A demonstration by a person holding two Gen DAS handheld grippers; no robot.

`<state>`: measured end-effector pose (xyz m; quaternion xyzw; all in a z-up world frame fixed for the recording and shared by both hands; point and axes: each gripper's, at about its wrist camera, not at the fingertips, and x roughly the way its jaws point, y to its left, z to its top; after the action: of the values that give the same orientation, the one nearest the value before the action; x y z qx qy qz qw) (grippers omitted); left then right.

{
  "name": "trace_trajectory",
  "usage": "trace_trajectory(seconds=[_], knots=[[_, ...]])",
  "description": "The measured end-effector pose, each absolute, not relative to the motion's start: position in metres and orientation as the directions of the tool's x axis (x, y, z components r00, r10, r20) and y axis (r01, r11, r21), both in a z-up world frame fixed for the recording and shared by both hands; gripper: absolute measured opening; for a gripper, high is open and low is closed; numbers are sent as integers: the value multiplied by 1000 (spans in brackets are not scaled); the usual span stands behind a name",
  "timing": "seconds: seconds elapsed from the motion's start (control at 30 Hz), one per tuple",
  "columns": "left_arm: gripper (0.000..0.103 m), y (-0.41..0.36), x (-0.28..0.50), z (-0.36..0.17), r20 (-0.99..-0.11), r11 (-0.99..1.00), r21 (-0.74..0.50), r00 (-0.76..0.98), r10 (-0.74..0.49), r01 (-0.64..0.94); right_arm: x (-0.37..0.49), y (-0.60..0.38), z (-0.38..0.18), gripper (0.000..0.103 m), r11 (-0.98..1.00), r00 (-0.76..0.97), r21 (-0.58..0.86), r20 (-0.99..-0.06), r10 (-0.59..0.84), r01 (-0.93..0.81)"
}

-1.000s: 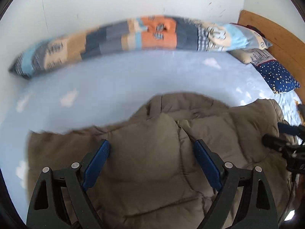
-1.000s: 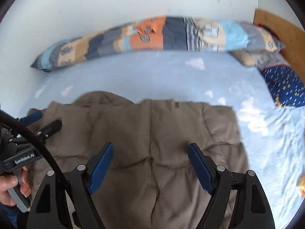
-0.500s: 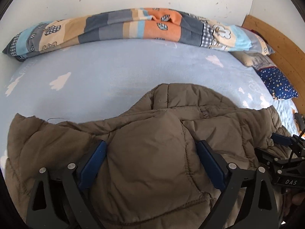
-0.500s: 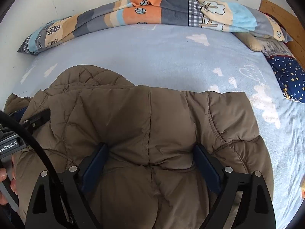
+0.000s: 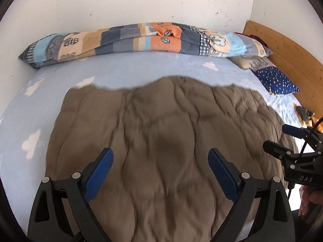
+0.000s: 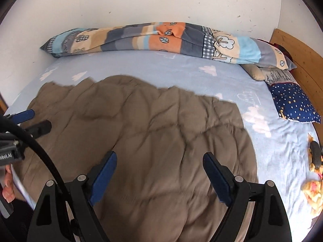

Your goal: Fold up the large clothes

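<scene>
Lying flat on the light blue cloud-print sheet (image 5: 141,68): brown quilted puffer jacket (image 5: 161,141), padded, stitched into soft panels, far edge wavy and motion-blurred. Running along the white wall (image 5: 141,4): long patchwork blanket roll (image 5: 141,38), fleecy, orange, grey, cream and blue blocks. Sitting at the wooden headboard (image 5: 282,50): navy starred pillow (image 5: 276,80).

Left gripper (image 5: 160,167) hanging over the jacket, blue pads spread wide, nothing clamped, fabric showing between and beyond the tips. Right gripper (image 6: 160,170) likewise released, jaws having just narrowed slightly, jacket under the gap, not pinched.

Showing only in right view: yellow crumpled cloth (image 6: 313,189) at the sheet's right edge, jacket's right border. Showing only in left view: jacket's left border.
</scene>
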<state>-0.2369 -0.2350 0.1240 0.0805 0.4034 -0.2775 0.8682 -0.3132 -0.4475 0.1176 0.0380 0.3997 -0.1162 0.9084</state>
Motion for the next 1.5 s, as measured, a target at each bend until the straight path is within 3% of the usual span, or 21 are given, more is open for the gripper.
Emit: trace_trajectory(seconds=[0.5, 1.13, 1.5], knots=[[95, -214, -278, 75, -775, 861, 18, 551, -309, 509, -358, -391, 73, 91, 978, 607, -49, -777, -166, 205], [99, -224, -272, 57, -781, 856, 61, 559, -279, 513, -342, -395, 38, 103, 979, 542, -63, -825, -161, 195], [99, -192, -313, 121, -686, 879, -24, 632, -361, 476, -385, -387, 77, 102, 968, 658, -79, -720, -219, 236]])
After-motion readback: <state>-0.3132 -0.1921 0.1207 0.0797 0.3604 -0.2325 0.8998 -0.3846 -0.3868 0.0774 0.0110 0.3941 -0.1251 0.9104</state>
